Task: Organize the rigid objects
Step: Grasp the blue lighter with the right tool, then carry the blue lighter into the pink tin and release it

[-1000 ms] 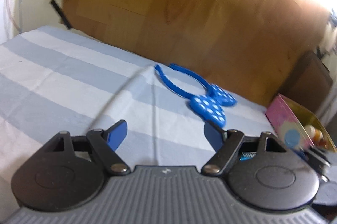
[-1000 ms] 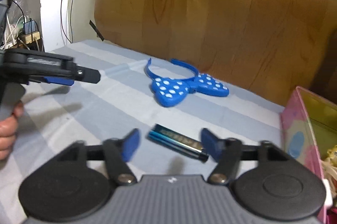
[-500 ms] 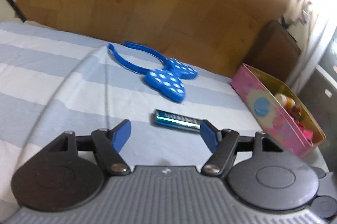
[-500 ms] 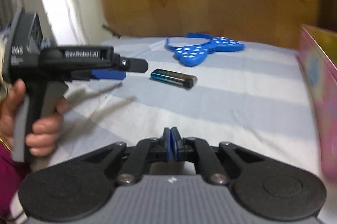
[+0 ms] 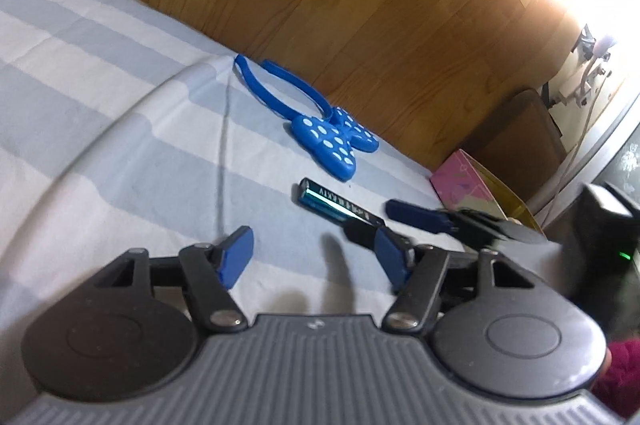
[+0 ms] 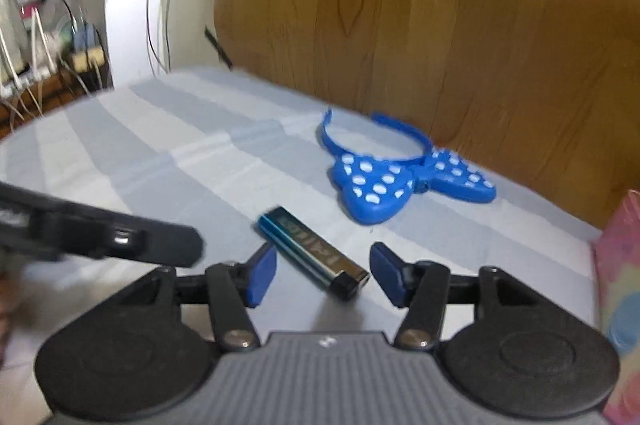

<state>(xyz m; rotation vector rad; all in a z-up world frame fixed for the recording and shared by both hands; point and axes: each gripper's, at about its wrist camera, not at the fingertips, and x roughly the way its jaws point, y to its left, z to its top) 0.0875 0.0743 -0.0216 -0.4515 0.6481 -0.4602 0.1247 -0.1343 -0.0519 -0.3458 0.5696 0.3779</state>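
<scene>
- Lighter: teal body, black cap, lies flat on the striped sheet, skewed diagonally, cap end nearest the right claw.
- Right claw: wide open, holds nothing. Lighter's cap end sits between the blue pads, not touched by either as far as I can tell.
- Risk 1: lighter is skewed to the closing line. Pads would likely catch corners, not flats, so it twists or squirts out. Squaring the claw to the long sides looks needed first.
- Risk 2: only the cap end is inside the span. A grip that far off centre probably lets the body droop or pivot on lift.
- Risk 3: soft sheet. Pushing down to get under the lighter could bunch fabric into the pads and weaken the hold.
- Left claw: also wide open, empty, low over the sheet and just beside the right one. In the right view its tip is near the lighter. Collision or a nudge on the lighter seems possible if both close in.
- Blue polka-dot bow headband: beyond the lighter, apart from it, near the wooden headboard. Low risk for now.
- Pink box: at the right edge, likely the drop target. Frames are blurred, so the carry may clip its wall.
</scene>
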